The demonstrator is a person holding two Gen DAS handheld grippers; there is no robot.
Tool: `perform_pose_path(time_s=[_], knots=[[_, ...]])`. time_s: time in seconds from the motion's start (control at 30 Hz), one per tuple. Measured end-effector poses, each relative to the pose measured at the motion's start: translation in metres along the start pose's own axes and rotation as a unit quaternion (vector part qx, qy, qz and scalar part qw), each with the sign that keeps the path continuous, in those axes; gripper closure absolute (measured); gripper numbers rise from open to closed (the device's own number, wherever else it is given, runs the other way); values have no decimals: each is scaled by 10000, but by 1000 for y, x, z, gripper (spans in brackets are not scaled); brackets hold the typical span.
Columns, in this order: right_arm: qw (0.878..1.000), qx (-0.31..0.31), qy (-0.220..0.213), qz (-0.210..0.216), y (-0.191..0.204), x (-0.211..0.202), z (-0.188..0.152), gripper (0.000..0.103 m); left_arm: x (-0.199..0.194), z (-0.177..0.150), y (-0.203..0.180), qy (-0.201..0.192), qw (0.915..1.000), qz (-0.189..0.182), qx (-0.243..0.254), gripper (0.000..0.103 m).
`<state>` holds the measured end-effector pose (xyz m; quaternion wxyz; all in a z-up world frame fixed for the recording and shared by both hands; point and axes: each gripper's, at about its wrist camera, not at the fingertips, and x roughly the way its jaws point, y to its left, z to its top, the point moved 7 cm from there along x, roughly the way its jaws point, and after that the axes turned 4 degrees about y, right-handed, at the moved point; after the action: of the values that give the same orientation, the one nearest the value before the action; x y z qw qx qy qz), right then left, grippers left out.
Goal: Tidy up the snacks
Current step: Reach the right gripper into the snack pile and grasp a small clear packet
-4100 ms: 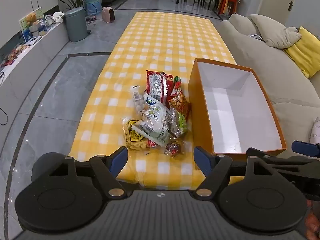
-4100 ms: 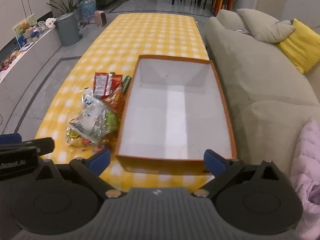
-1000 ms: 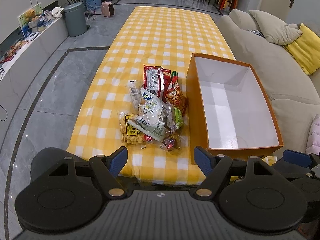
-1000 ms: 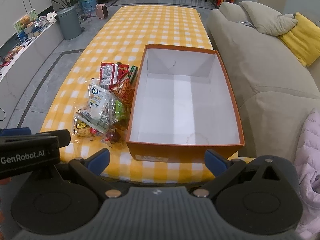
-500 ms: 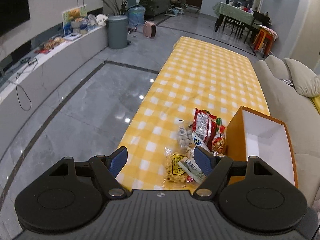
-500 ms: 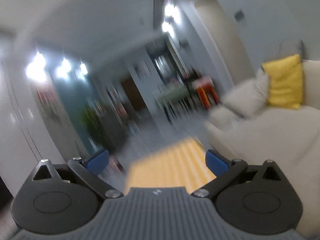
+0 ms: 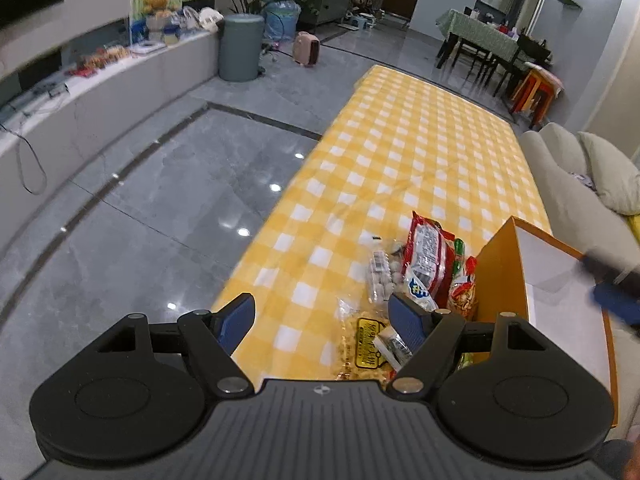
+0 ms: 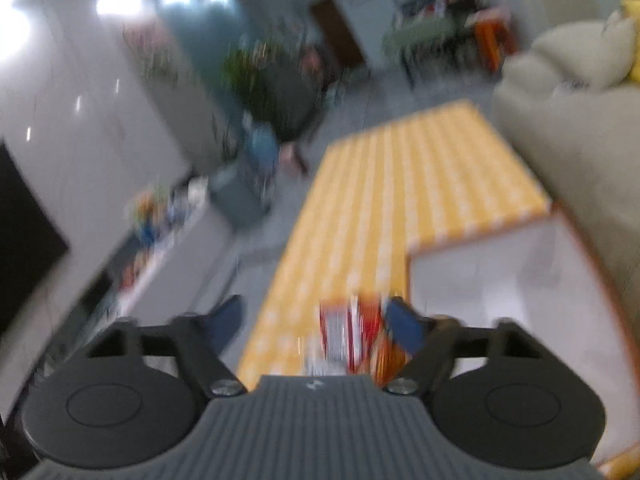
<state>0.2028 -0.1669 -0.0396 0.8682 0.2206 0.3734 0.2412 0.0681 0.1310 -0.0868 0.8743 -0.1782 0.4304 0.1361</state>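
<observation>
A pile of snack packets [image 7: 420, 280] lies on the yellow checked tablecloth [image 7: 400, 160], with a red packet [image 7: 426, 252] on top and a yellow packet [image 7: 366, 344] nearest me. An orange box with a white inside [image 7: 560, 292] stands to its right. My left gripper [image 7: 322, 318] is open and empty above the table's near edge, left of the pile. My right gripper [image 8: 316, 322] is open and empty; its view is blurred, with the red packet [image 8: 346, 332] just ahead and the box [image 8: 520, 280] to the right. The right gripper's blue tip [image 7: 616, 304] shows over the box.
A grey sofa [image 7: 576, 192] with cushions runs along the table's right side. Grey tiled floor [image 7: 140, 220] lies to the left, with a low white bench [image 7: 80, 92], a bin [image 7: 240, 48] and plants. A dining table with chairs [image 7: 492, 44] stands far back.
Both grippers have tilted up and swung left, so the views show more of the room. The right view is still blurred from fast motion. Both stay open and empty.
</observation>
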Motion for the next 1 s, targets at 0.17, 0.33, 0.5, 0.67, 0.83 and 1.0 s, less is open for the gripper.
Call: perform_pose_path(time_s=[0.17,0.33,0.5,0.67,0.83,1.0], knots=[[9877,-1211,789,-595,15,46,-43,64,30,-20,7,251,9989,-371,-121,14],[9596,-2113,1228,-1395,20,87,-90,70,49,-35,13,446,9977,-516,-54,14],[9338,-2618,1520,-1907,14,115,-111,69,58,-43,17,577,9967,-568,106,14],[9227,-2531,1891,-2210,8,135,-117,69,62,-45,26,681,9956,-634,-59,14],[9070,-2513,2133,-2622,6,156,-121,68,68,-44,27,794,9942,-718,-142,14],[8883,-2716,2238,-2951,6,172,-122,64,72,-45,26,877,9938,-671,-117,14]])
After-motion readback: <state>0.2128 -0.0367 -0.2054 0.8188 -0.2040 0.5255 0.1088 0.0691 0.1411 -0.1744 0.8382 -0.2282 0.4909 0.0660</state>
